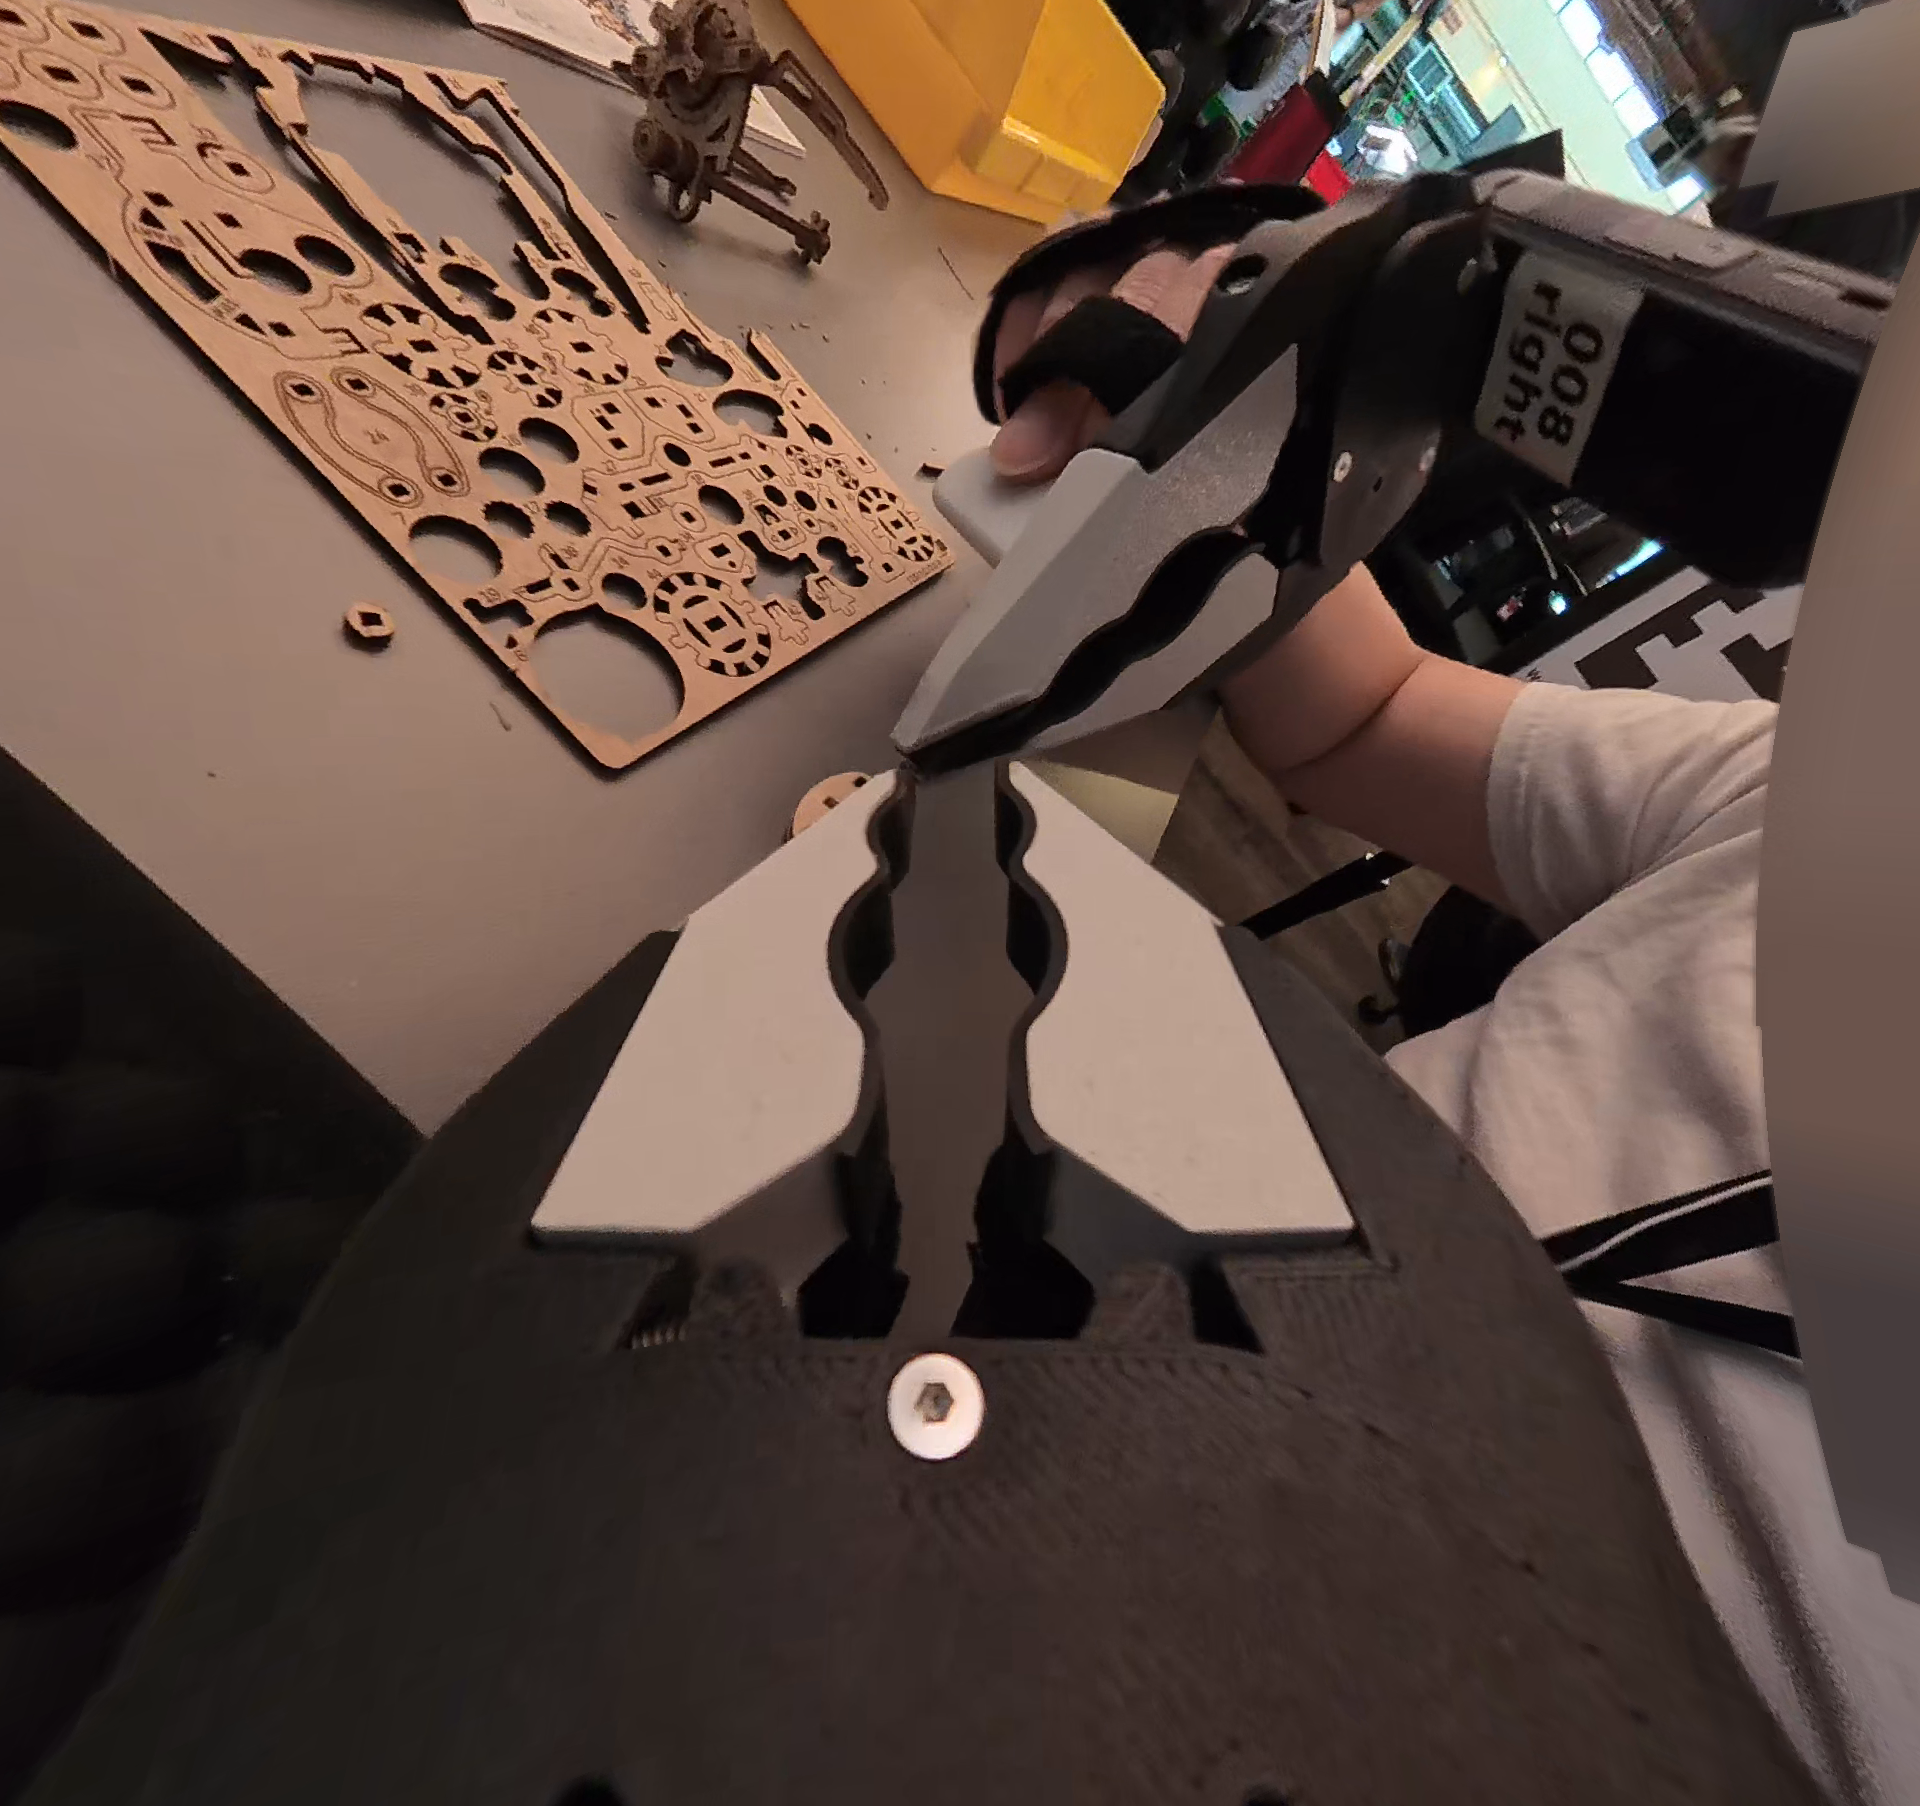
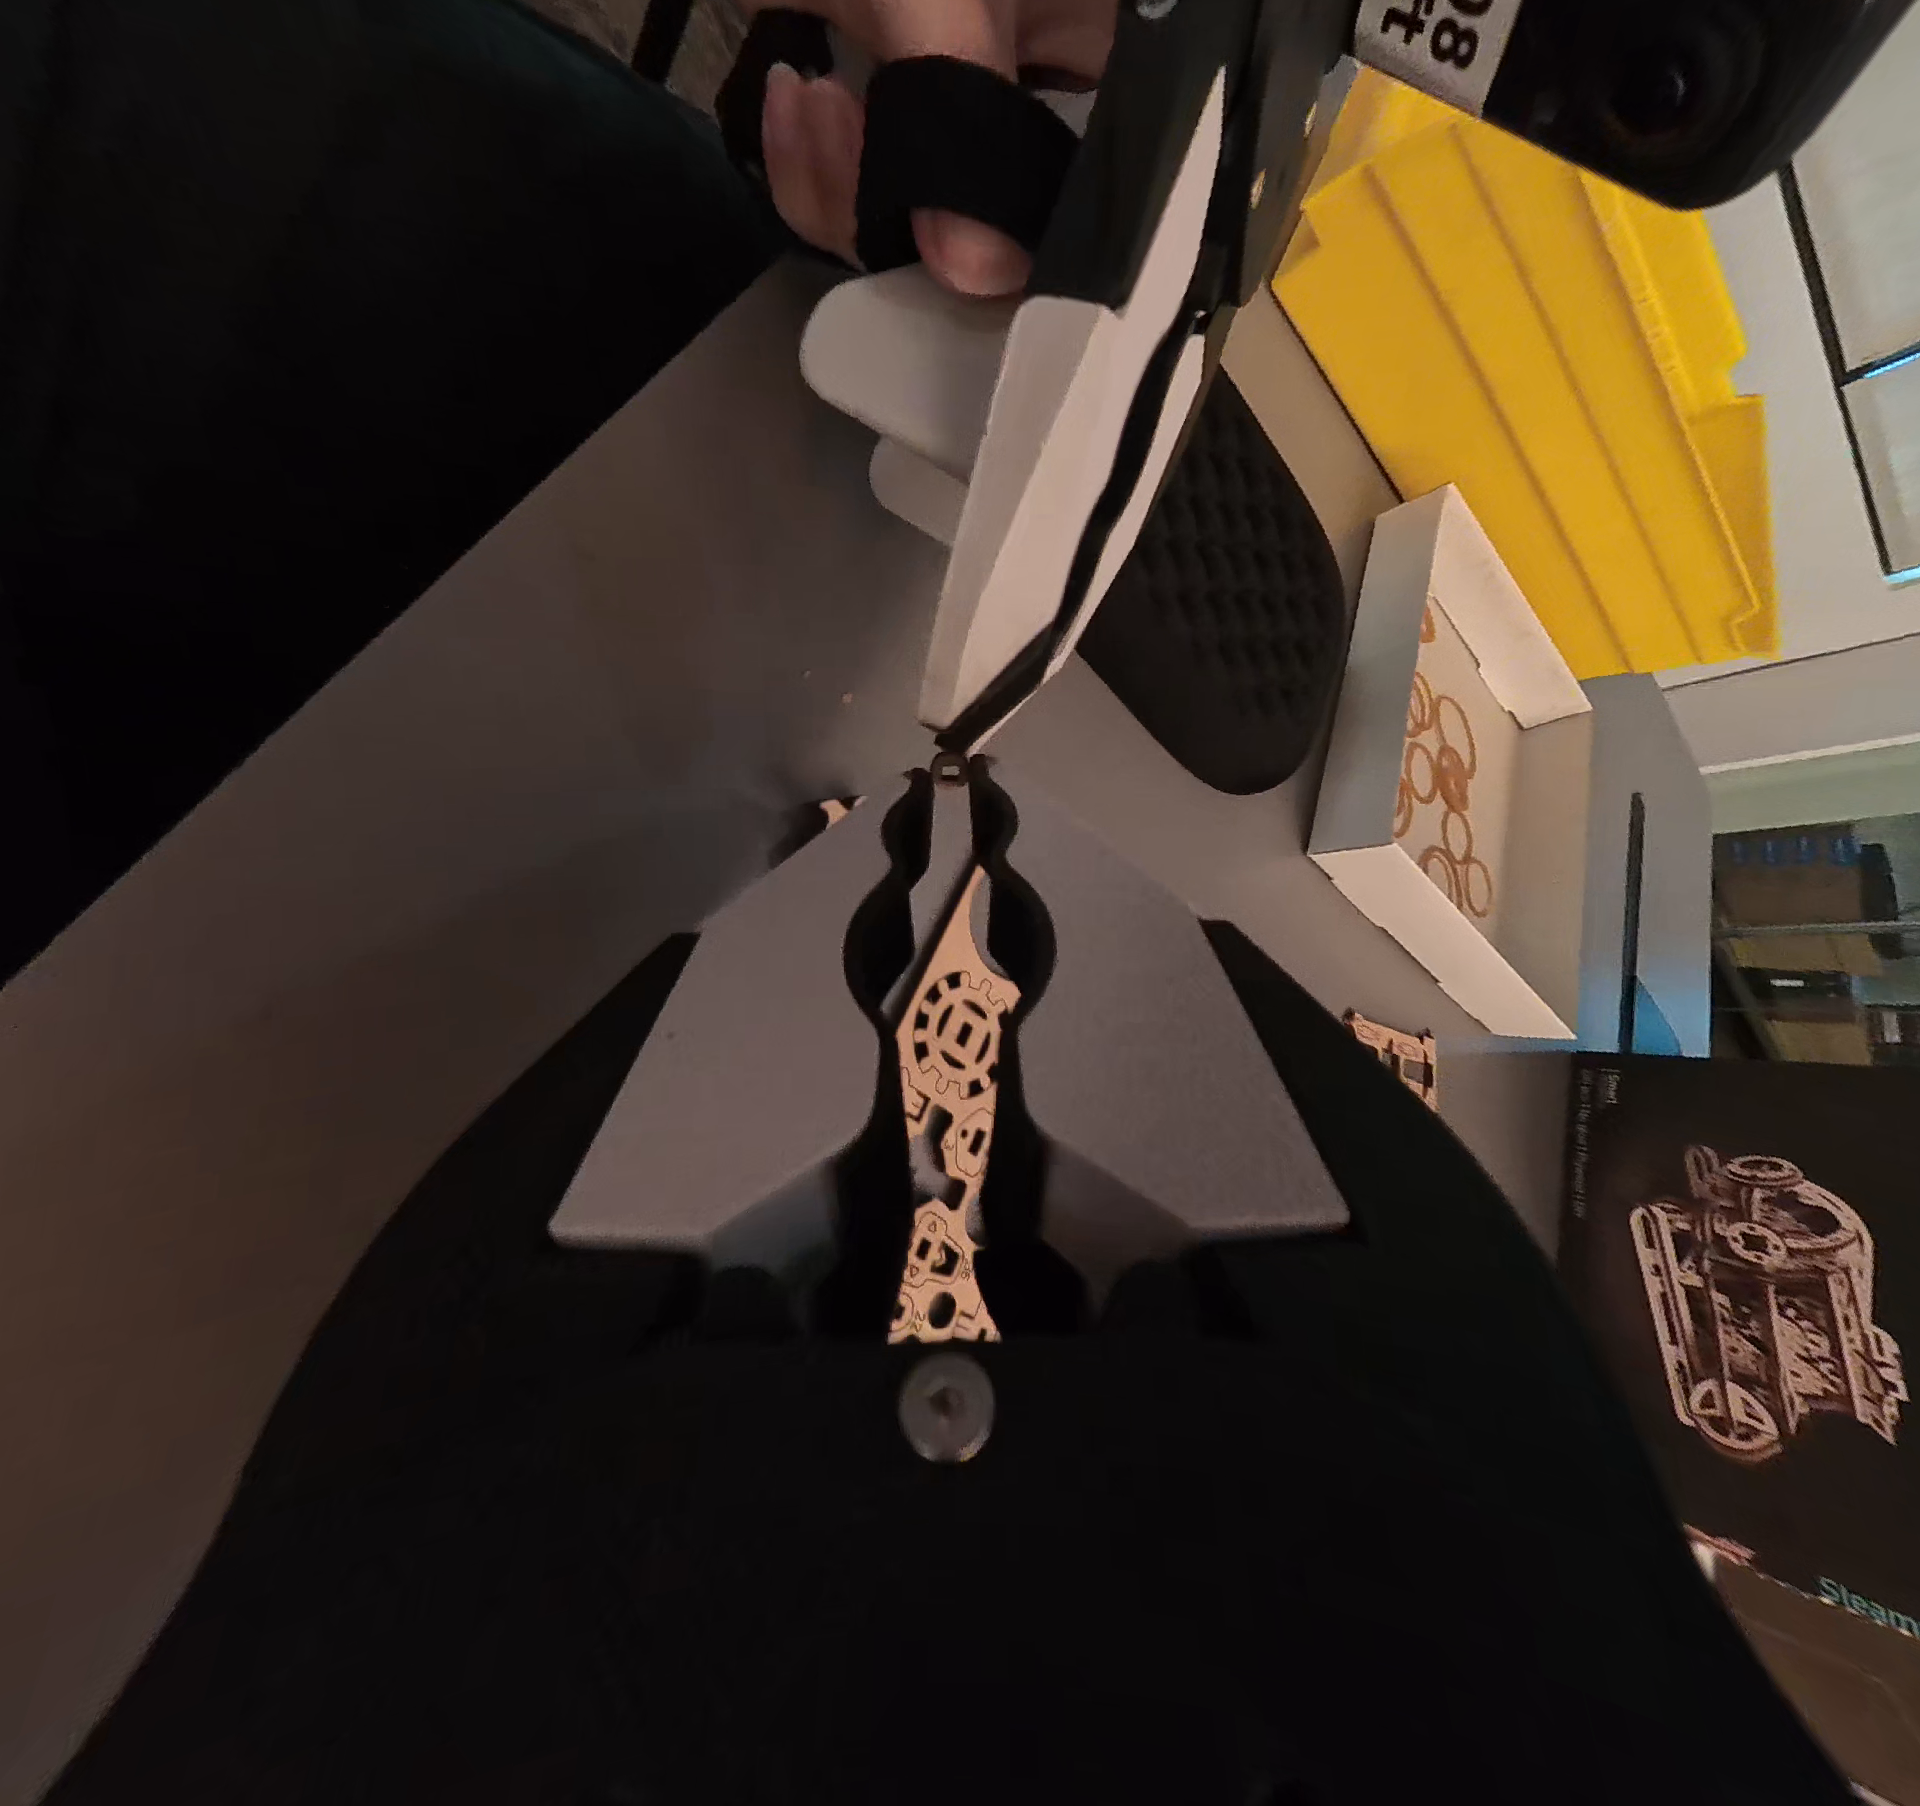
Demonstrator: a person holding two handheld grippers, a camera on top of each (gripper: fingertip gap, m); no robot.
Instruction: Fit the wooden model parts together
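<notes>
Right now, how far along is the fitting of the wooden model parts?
Done: many shapes are already punched out of the flat tan wooden sheet, and a dark, partly built wooden model stands near the yellow plastic bin. In hand: the left gripper and right gripper meet tip to tip around a tiny dark piece. Left: many parts remain in the sheet.

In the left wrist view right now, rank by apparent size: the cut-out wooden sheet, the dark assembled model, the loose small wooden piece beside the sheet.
1. Wooden sheet
2. Dark assembled model, farther off, so it may look smaller than it is
3. Loose small wooden piece

Grey table point(image 1: 260, 873) carries punched wooden sheet point(image 1: 436, 385) and yellow bin point(image 1: 966, 42).
</notes>
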